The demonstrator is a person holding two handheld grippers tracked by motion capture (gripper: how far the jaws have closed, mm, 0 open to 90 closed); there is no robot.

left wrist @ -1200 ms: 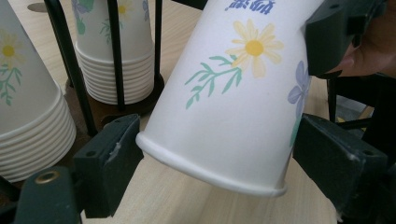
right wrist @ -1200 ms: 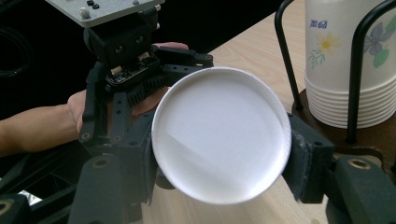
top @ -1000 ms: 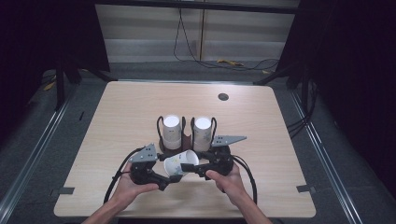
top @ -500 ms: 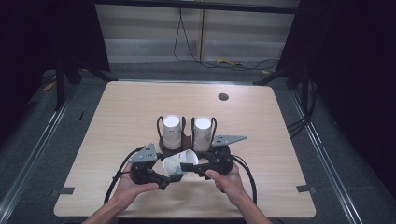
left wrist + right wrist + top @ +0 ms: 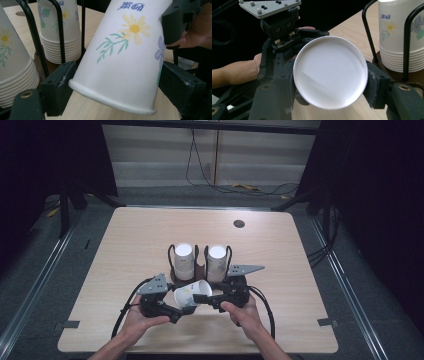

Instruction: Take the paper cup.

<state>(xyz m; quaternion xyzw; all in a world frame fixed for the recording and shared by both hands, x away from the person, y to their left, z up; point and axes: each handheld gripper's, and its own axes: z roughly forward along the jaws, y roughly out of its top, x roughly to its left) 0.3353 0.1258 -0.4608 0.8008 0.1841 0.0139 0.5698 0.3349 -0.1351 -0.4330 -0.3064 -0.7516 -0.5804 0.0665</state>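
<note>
A white paper cup (image 5: 192, 294) printed with flowers lies tilted on its side between my two grippers, a little above the table's front. The left gripper (image 5: 181, 304) has its jaws on both sides of the cup (image 5: 125, 62) near the rolled rim, touching it. In the left gripper view that gripper (image 5: 117, 85) stands wide around the rim end. The right gripper (image 5: 205, 296) is shut on the cup's narrow base end. In the right gripper view the round white bottom of the cup (image 5: 329, 72) faces the camera between the right gripper (image 5: 329, 85) jaws.
Just behind the grippers a black wire holder (image 5: 200, 265) carries two upright stacks of upside-down flowered cups, the left stack (image 5: 183, 260) and the right stack (image 5: 216, 262). The wooden table (image 5: 140, 235) has a small dark round hole (image 5: 239, 224) at the far right.
</note>
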